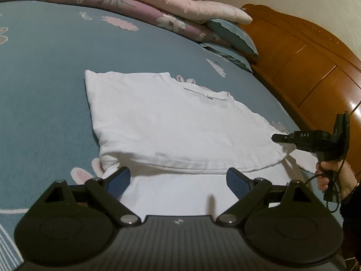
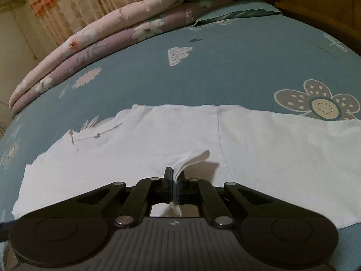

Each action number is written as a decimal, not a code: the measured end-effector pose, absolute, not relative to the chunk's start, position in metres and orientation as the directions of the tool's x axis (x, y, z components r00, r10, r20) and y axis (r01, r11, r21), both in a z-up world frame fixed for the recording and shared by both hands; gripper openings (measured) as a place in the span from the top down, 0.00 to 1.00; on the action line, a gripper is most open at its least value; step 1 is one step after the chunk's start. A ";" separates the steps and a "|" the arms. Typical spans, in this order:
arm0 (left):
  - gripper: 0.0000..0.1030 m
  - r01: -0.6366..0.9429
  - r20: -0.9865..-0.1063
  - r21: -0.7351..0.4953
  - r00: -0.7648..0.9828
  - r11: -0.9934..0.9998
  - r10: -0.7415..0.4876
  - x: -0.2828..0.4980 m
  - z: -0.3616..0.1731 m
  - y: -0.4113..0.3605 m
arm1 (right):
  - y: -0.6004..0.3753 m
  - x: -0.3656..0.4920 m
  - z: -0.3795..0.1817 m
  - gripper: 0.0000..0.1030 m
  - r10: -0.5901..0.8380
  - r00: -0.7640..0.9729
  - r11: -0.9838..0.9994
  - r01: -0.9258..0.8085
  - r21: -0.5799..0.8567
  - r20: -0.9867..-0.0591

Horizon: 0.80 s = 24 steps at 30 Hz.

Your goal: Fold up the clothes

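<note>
**Right tongs pinch the shirt edge, left tongs wait wide**

Black two-finger tongs fill the bottom of each wrist view. Closest in the right wrist view, the right gripper [image 2: 173, 176] is clamped tight on a small raised fold of the white cotton T-shirt [image 2: 203, 135], with cloth pinched between the pads and a tuft showing behind them. From the left wrist view the same right gripper [image 1: 278, 137] bites the shirt at its right-hand edge, held by a person's hand [image 1: 327, 176]. Near the lens there, the left gripper [image 1: 178, 176] stands wide apart with nothing between its blue-padded fingers [image 1: 118, 179], poised just over the shirt's near part.

Judging by the layout, folding is only partly done: one side of the T-shirt [image 1: 171, 122] already looks doubled over, with a thick hem lying across the near portion, while the neckline and label remain exposed. Further folds seem to be left.

Smooth and mostly flat, the shirt lies spread on the teal flower-printed bedsheet [image 1: 45, 79], well apart from the pink and purple folded quilts [image 1: 135, 0] by the orange wooden headboard [image 1: 304, 56].
</note>
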State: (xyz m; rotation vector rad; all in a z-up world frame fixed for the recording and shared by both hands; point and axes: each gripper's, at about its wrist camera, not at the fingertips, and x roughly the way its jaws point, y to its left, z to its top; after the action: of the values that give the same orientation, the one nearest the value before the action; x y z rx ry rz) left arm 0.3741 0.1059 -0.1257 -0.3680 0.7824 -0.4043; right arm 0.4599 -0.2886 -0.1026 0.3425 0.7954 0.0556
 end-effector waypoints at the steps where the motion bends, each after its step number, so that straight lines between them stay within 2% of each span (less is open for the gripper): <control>1: 0.11 0.212 -0.598 -0.469 0.638 0.858 -0.485 0.374 -0.125 0.107 | -0.289 0.462 -0.102 0.97 0.175 0.702 0.944 0.080 0.321 -0.691; 12: 0.11 0.231 -0.595 -0.470 0.630 0.852 -0.499 0.373 -0.123 0.107 | -0.286 0.471 -0.085 0.97 0.150 0.746 0.959 0.048 0.278 -0.649; 16: 0.11 0.228 -0.595 -0.477 0.627 0.849 -0.503 0.372 -0.123 0.108 | -0.286 0.475 -0.093 0.96 0.131 0.719 0.968 0.057 0.245 -0.682; 20: 0.11 0.228 -0.595 -0.475 0.628 0.850 -0.501 0.372 -0.121 0.108 | -0.287 0.473 -0.104 0.79 0.071 0.679 0.977 0.102 0.190 -0.730; 24: 0.11 0.256 -0.564 -0.513 0.619 0.819 -0.547 0.367 -0.112 0.107 | -0.287 0.461 -0.077 0.78 0.034 0.745 0.982 0.098 0.160 -0.666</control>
State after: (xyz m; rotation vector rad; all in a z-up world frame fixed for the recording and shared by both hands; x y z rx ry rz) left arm 0.3669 0.1075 -0.1116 -0.4072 0.7760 -0.4767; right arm 0.4614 -0.2869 -0.0775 0.1897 0.7299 -0.0351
